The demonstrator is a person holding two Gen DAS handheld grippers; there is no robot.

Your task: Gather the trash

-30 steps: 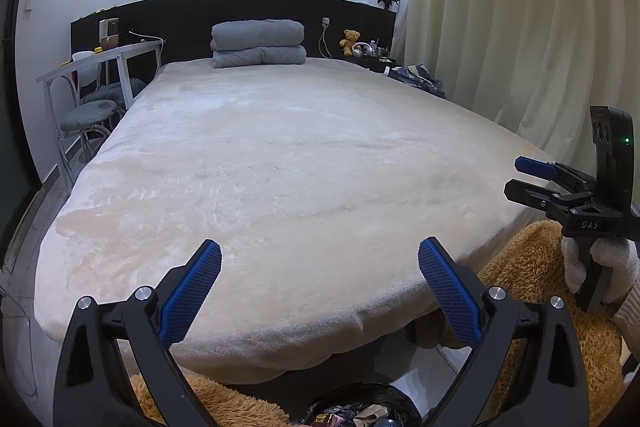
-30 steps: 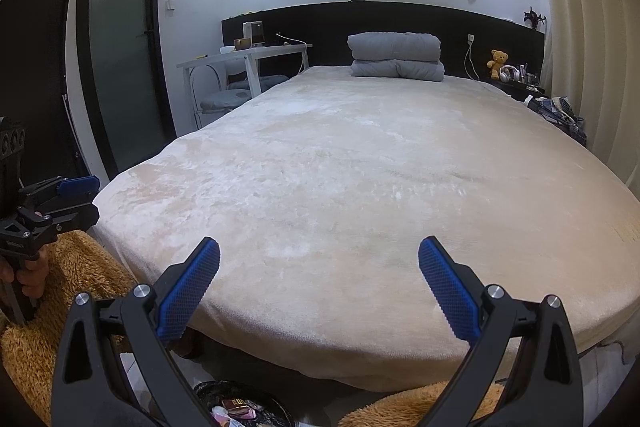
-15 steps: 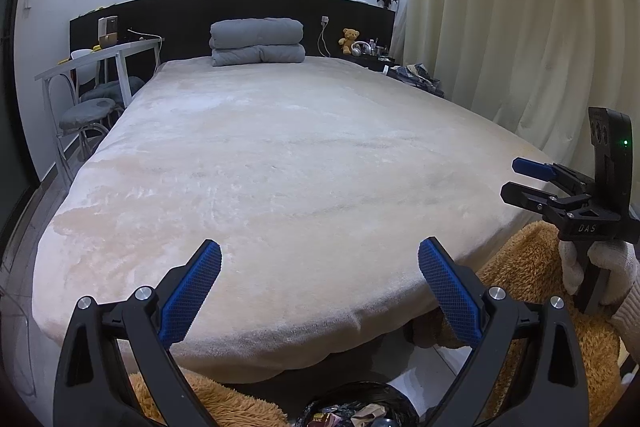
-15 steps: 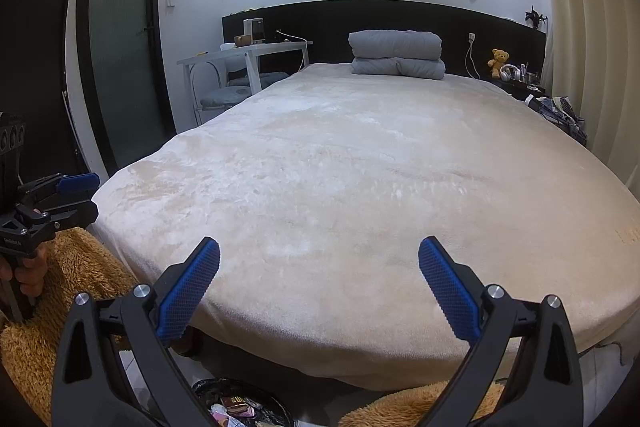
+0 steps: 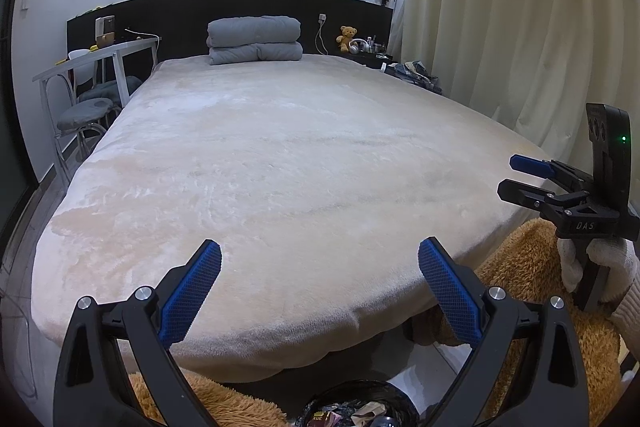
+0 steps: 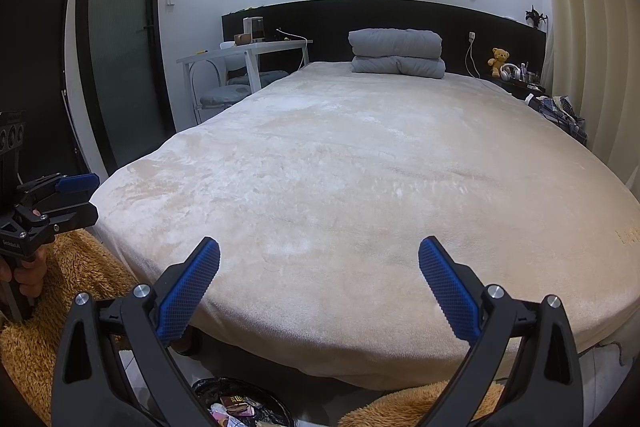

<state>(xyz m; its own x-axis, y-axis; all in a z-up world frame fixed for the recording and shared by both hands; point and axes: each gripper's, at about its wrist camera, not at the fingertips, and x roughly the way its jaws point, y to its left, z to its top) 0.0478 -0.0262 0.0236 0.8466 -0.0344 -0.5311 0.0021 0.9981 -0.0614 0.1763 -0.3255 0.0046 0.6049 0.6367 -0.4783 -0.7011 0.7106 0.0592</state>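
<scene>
With both units held level over the foot of the bed (image 5: 304,155), the left gripper (image 5: 320,283) has its jaws spread wide and carries nothing. The right gripper (image 6: 319,281) is likewise released and unloaded. Trash lies in the black-lined bin (image 5: 360,409) on the floor, directly below the grippers at the bed's foot, next to a brown rug (image 6: 68,267). A folded grey duvet (image 5: 254,39) rests at the headboard end.
</scene>
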